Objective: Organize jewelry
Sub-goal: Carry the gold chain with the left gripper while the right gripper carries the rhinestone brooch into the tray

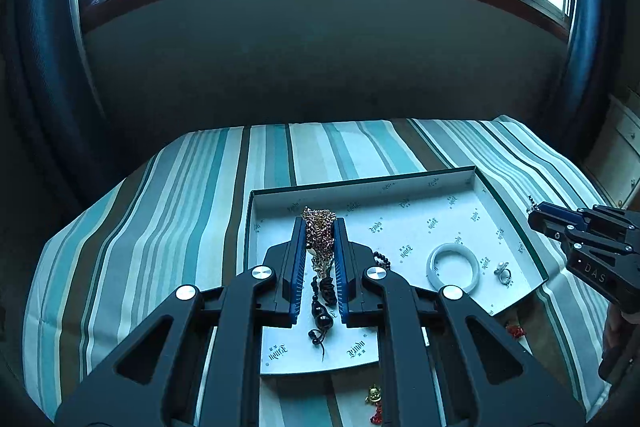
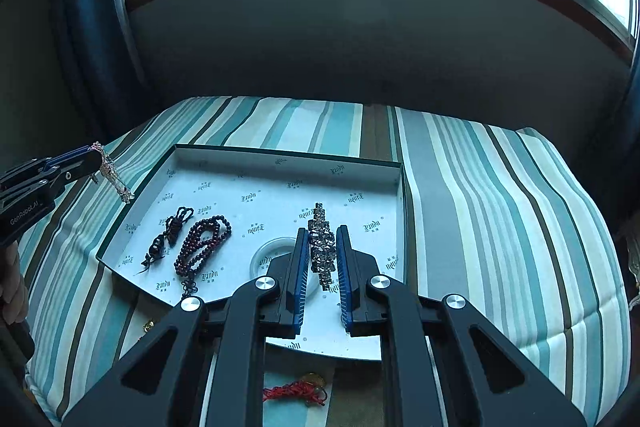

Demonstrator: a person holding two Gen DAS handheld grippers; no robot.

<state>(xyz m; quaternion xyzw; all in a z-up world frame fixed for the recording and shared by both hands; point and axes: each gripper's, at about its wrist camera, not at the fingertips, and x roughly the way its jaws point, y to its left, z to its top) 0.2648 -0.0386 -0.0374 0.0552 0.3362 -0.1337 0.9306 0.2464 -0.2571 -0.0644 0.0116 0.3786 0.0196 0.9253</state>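
Left gripper (image 1: 319,239) was clamped on a gold chain (image 1: 319,231), hanging over the tray's (image 2: 288,151) left edge. Right gripper (image 2: 323,251) pinched a crystal bracelet (image 2: 322,245) (long axis along the fingers) above the tray's right half, so right was probably nearer release.

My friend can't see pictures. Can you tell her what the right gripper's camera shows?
The right gripper pinches a sparkly rhinestone bracelet over a white box lid on a striped cloth. In the lid lie dark red beads, a black knotted cord and a white bangle. The left gripper holds a chain.
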